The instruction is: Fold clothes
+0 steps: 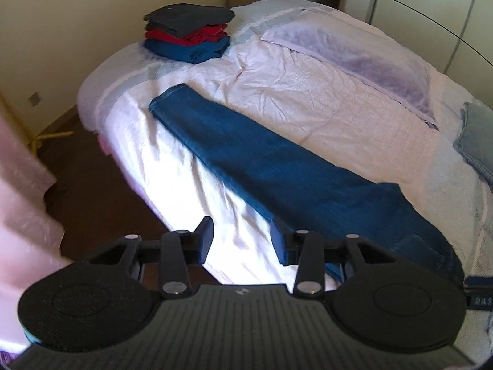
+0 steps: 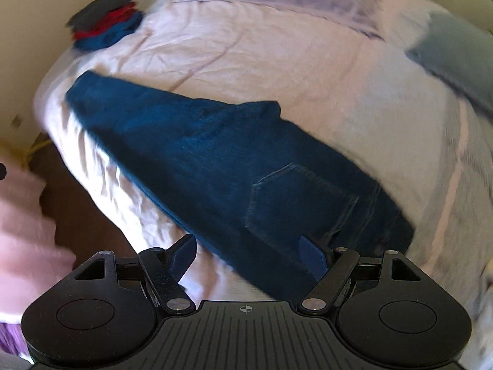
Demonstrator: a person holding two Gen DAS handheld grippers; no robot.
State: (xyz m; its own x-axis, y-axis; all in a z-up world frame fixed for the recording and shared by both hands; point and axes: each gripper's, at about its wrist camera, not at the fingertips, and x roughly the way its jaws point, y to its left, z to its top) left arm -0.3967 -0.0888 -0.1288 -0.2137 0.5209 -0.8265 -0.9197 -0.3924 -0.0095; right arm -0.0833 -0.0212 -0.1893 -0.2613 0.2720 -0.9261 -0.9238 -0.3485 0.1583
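Note:
A pair of dark blue jeans point(image 1: 262, 160) lies folded lengthwise on the pale bed, legs stretched toward the far left edge. In the right wrist view the jeans point(image 2: 215, 160) show a back pocket near the waist. My left gripper point(image 1: 242, 240) is open and empty, hovering over the bed edge beside the jeans' near side. My right gripper point(image 2: 248, 256) is open and empty just above the waist end of the jeans.
A stack of folded clothes point(image 1: 188, 30), dark grey, red and blue, sits at the bed's far left corner; it also shows in the right wrist view point(image 2: 104, 21). A light blue garment point(image 1: 476, 135) lies at the right. Dark floor point(image 1: 92, 191) lies left of the bed.

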